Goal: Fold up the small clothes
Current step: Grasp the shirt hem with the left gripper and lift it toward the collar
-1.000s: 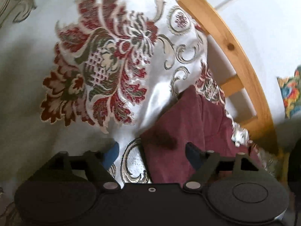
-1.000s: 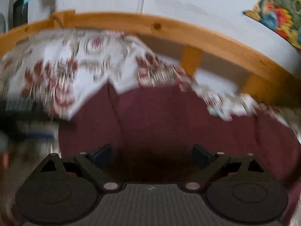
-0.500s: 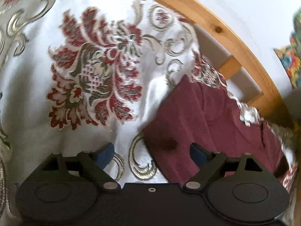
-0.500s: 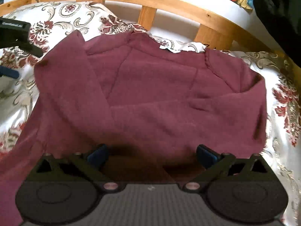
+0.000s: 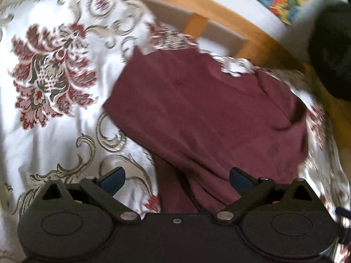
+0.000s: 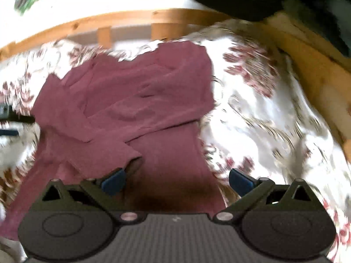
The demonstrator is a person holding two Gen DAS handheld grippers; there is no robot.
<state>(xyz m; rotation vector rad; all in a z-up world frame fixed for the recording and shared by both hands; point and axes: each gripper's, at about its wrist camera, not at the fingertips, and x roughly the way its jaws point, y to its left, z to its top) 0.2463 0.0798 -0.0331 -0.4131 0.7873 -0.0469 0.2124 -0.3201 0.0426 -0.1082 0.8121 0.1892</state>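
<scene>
Both views have swung since the earlier frames: the left wrist camera, which half a second ago looked mostly at floral bedspread, now takes in most of the maroon knitted garment (image 5: 204, 114), and the right wrist camera has slid rightward so the garment (image 6: 131, 109) sits left of centre, with blur showing the motion.

That soft maroon top lies on the white satin bedspread with red floral print (image 5: 50, 72), near the curved pine bed frame (image 5: 219, 8). One part already appears laid over the body, its cuff-like end just ahead of the right tool's left finger in the right view; whether it is a sleeve I cannot say for sure.

My reading is that one fold is done and the hands are repositioning for the next. To do it well, each tool should take a corner or hem edge only, pinching the top layer without catching the bedspread, then lift and carry both sides together so the fold line stays straight and the laid-over part is not dragged out of place.

The left tool (image 5: 176, 178) stands wide, holding nothing; its right blue pad (image 5: 240, 180) is over maroon cloth, its left over bedspread. The right tool (image 6: 176, 180) is likewise spread wide and empty, hovering over the garment's lower part; contact cannot be told.
</scene>
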